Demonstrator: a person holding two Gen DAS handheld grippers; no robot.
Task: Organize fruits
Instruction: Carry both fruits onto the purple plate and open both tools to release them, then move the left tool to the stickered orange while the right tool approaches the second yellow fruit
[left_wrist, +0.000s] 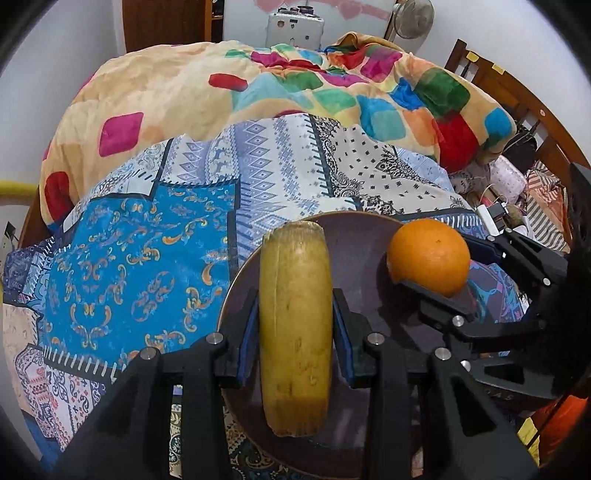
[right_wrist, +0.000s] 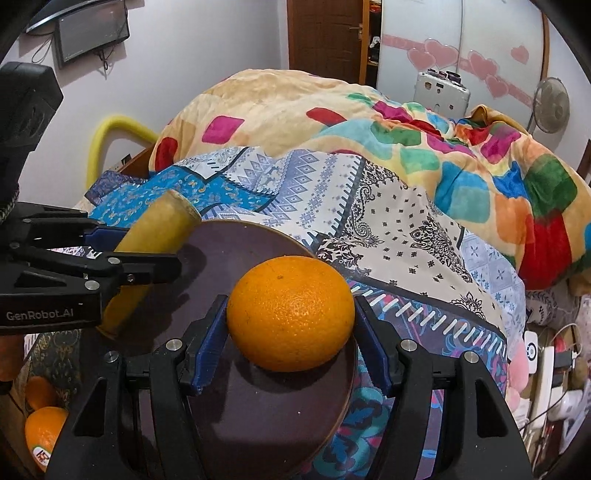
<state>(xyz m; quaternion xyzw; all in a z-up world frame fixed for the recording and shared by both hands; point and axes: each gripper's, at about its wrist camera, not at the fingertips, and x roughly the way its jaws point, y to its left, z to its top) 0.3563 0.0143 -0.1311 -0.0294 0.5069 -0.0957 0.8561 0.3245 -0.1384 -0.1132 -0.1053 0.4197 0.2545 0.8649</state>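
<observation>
Holding long yellow banana (left_wrist: 294, 332) tight in left tongs (left_wrist: 294, 334), round orange fruit (right_wrist: 290, 313) between right tongs (right_wrist: 290, 332), both over round dark purple plate (right_wrist: 258, 417) on patterned bedsheet (left_wrist: 122, 266). Step: placing fruits. Next: lower gently, let go.

Even indoor light, sharp, fisheye-warped, perhaps vignetted

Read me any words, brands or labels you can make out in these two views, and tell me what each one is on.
"GenRobot.AI": white print on the left gripper body, right wrist view.
Faint letters on the right gripper body, left wrist view: too dim to read.
Sticker on the orange at the lower left corner: mostly cut off, unreadable.
</observation>
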